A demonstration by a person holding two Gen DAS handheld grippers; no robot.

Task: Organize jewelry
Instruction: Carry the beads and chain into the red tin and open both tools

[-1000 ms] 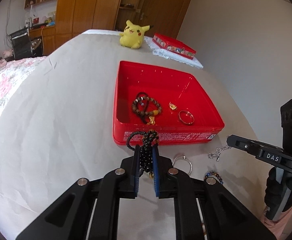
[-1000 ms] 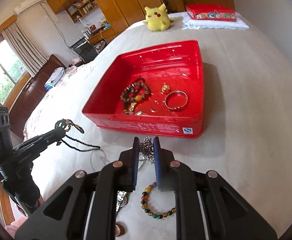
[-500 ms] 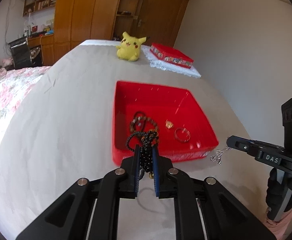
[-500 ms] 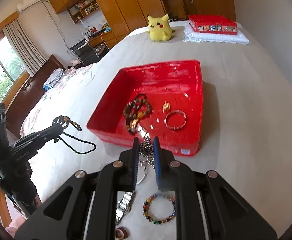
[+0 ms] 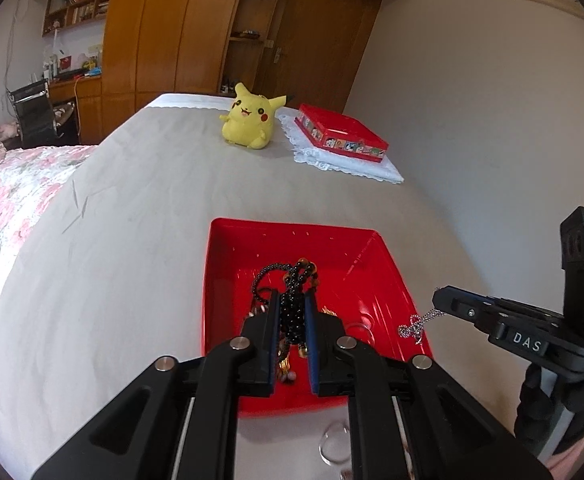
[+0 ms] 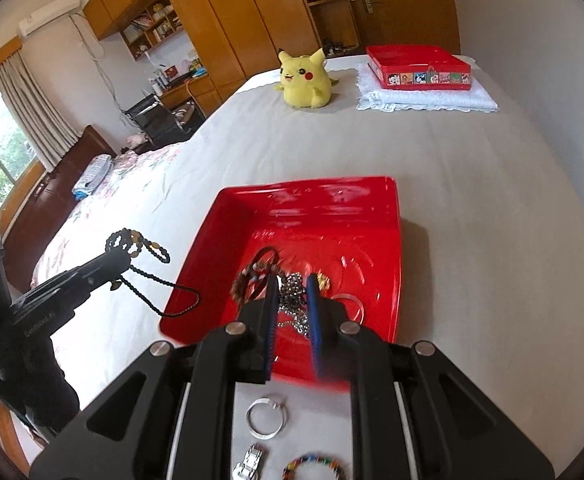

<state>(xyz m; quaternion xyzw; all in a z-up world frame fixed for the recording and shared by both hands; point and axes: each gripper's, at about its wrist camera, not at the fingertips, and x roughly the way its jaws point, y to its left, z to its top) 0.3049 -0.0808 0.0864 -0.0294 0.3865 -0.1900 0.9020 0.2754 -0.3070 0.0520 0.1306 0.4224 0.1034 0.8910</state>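
Observation:
A red tray [image 5: 227, 240] [image 6: 388, 200] lies on the bed with a beaded bracelet [image 6: 247, 276] and a bangle [image 6: 350, 300] inside. My left gripper [image 5: 294, 308] is shut on a black bead necklace [image 5: 292, 280], held above the tray's near half. My right gripper [image 6: 294, 292] is shut on a silver chain [image 6: 292, 300], which hangs over the tray's front part. In the right wrist view the left gripper [image 6: 115, 260] shows at the left with the necklace [image 6: 159, 292] dangling. The left wrist view has the right gripper [image 5: 438, 304] at the right with the chain [image 5: 414, 326].
On the sheet in front of the tray lie a silver ring [image 6: 265, 418], a metal watch [image 6: 249, 464] and a multicoloured bead bracelet [image 6: 316, 466]. A yellow plush toy [image 5: 249, 120] and a second red box [image 5: 340, 136] on a white cloth sit at the far end.
Both grippers have risen and moved forward with their jewelry, from in front of the tray's near wall to above its inside. The tray itself has stayed put.

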